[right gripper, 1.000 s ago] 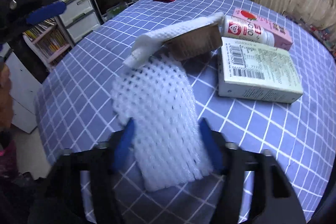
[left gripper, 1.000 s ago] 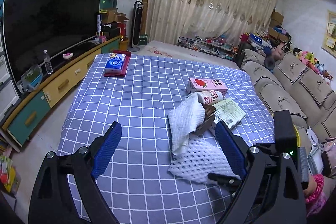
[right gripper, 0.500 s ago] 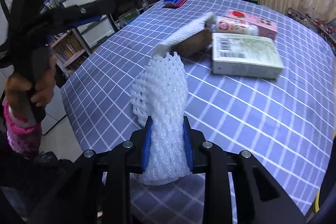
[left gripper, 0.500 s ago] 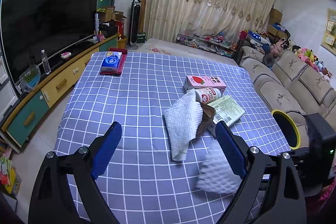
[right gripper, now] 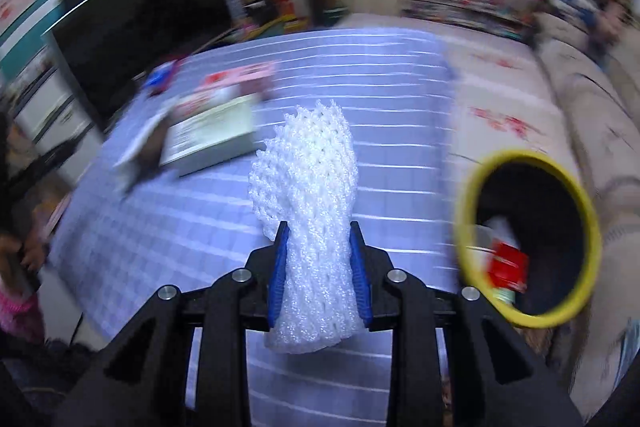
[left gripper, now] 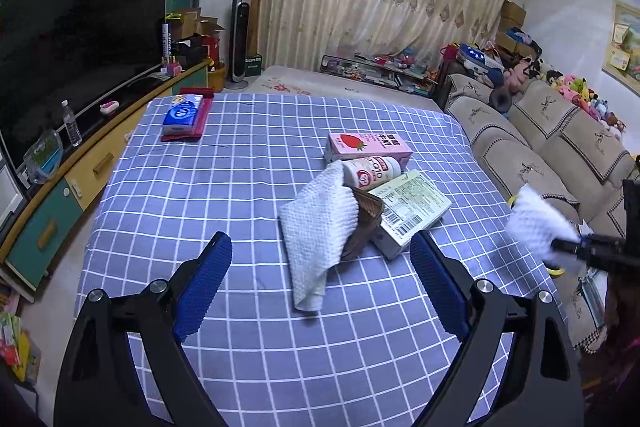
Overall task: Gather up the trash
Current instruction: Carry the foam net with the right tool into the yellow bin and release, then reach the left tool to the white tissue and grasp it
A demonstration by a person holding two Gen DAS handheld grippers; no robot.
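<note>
My right gripper (right gripper: 318, 259) is shut on a white foam net sleeve (right gripper: 308, 171), held above the table's right edge; it also shows in the left wrist view (left gripper: 536, 223). A yellow-rimmed black bin (right gripper: 468, 211) with a red wrapper inside stands to its right. My left gripper (left gripper: 320, 279) is open and empty above the checked tablecloth (left gripper: 240, 187). Ahead of it lie a white towel (left gripper: 320, 223) over a brown basket (left gripper: 366, 223), a white bottle (left gripper: 370, 171), a pink strawberry milk carton (left gripper: 366, 145) and a green-white box (left gripper: 412, 207).
A blue tissue pack (left gripper: 182, 113) on a red tray sits at the table's far left. A TV (left gripper: 76, 43) and cabinet run along the left. A beige sofa (left gripper: 540, 147) stands right of the table. The right wrist view is motion-blurred.
My right gripper closed on the foam net, lifted it off the table and swung it right toward the bin. The left gripper stayed open and nearly still.
</note>
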